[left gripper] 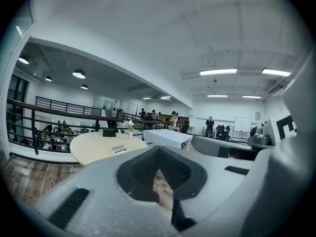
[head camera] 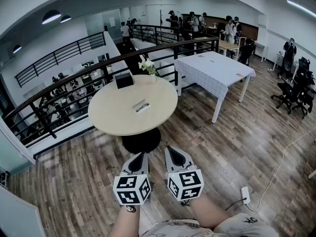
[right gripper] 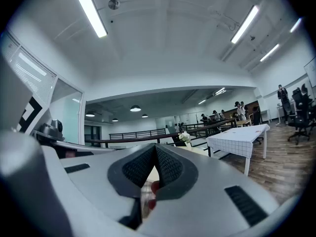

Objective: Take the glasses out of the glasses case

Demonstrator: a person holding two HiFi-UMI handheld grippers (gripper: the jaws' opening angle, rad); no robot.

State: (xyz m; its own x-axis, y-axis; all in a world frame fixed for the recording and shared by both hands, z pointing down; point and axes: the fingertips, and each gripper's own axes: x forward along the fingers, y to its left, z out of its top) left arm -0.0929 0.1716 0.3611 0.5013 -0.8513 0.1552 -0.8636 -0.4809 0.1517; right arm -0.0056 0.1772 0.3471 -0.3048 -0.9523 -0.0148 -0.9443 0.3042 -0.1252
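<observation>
A small pale glasses case (head camera: 141, 106) lies near the middle of the round beige table (head camera: 113, 117); whether it is open is too small to tell. It also shows far ahead in the left gripper view as the case (left gripper: 118, 148). Both grippers hang over the wooden floor, well short of the table. My left gripper (head camera: 142, 157) has its jaws closed together with nothing between them, and its tips (left gripper: 159, 150) meet. My right gripper (head camera: 170, 152) is likewise shut and empty, tips touching (right gripper: 155, 147). The glasses themselves are not visible.
A black box (head camera: 124, 79) and a vase of white flowers (head camera: 148, 66) stand at the table's far edge. A black railing (head camera: 59, 93) runs behind. A white-clothed table (head camera: 215, 70) stands to the right, with office chairs (head camera: 296, 93) and people beyond. A power strip (head camera: 245, 195) lies on the floor.
</observation>
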